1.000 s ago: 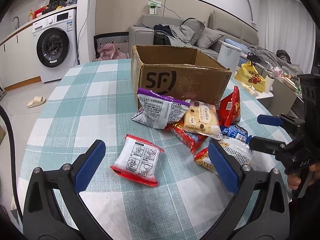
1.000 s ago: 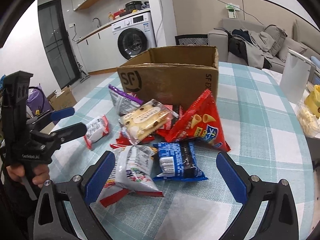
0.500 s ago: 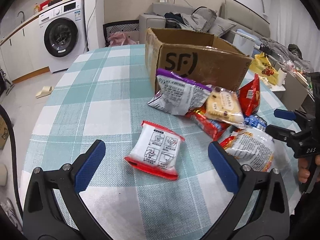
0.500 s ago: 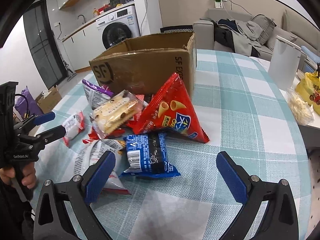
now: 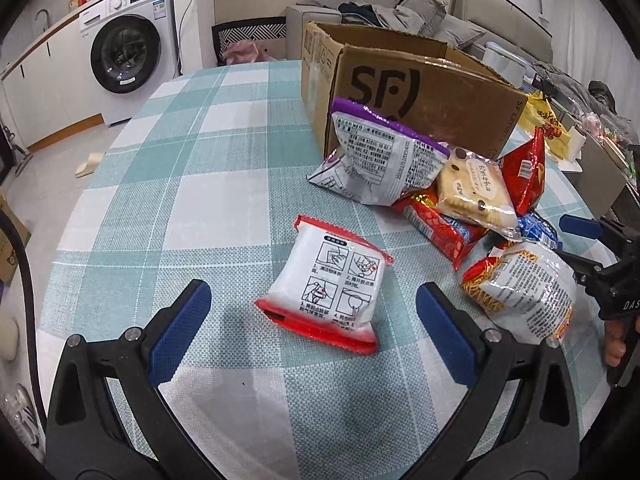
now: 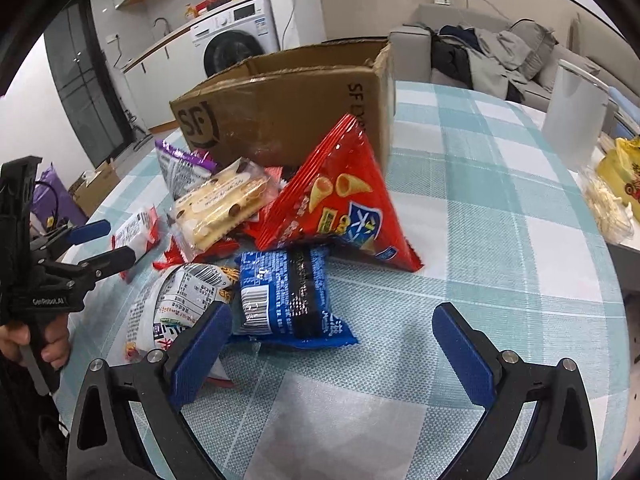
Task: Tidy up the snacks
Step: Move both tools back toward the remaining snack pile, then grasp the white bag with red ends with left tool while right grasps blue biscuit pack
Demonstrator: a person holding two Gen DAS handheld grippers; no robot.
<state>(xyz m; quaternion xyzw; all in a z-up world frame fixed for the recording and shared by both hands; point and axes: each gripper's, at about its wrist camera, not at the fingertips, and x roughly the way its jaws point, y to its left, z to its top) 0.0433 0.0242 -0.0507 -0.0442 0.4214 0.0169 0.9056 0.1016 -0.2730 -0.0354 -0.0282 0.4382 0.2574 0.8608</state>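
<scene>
Matt brown cardboard box point(image 5: 420, 92), glossy crinkled plastic snack packets point(image 6: 336, 204), woven checked tablecloth point(image 5: 192, 184), matt black jaws

Left gripper point(image 5: 308, 312) and right gripper point(image 6: 332, 338) hover, jaws spread wide, empty.

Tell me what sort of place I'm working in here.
Most likely a small flat's open living area: a front-loading washing machine under a kitchen counter, a grey sofa piled with clothes, and a table with a checked tablecloth holding snacks.
</scene>
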